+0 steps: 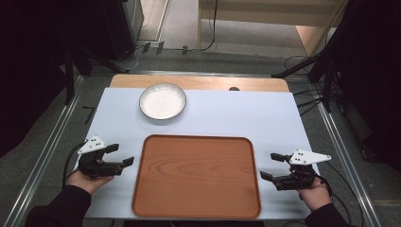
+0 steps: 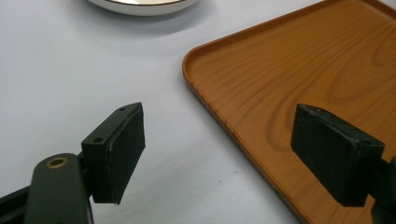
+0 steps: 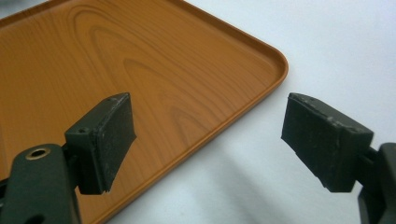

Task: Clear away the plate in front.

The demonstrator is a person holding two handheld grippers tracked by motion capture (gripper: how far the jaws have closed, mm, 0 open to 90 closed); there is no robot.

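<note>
A brown wooden tray [image 1: 196,176] lies empty at the front middle of the white table top. Behind it to the left stands an empty white bowl [image 1: 162,101]. My left gripper [image 1: 121,155] is held just off the tray's left edge, open, pointing at the tray, with nothing between its jaws. In the left gripper view the tray's near corner [image 2: 299,88] and the bowl's rim [image 2: 144,5] show past the open left gripper [image 2: 217,156]. My right gripper [image 1: 272,166] sits off the tray's right edge, open and empty. In its own view my right gripper [image 3: 208,144] straddles the tray's rim [image 3: 261,93].
The white sheet [image 1: 236,111] covers a wooden table whose far edge [image 1: 198,81] shows behind it. Metal rails [image 1: 340,151] run along both sides of the table. Cables and stand legs [image 1: 307,66] lie on the floor beyond the far right.
</note>
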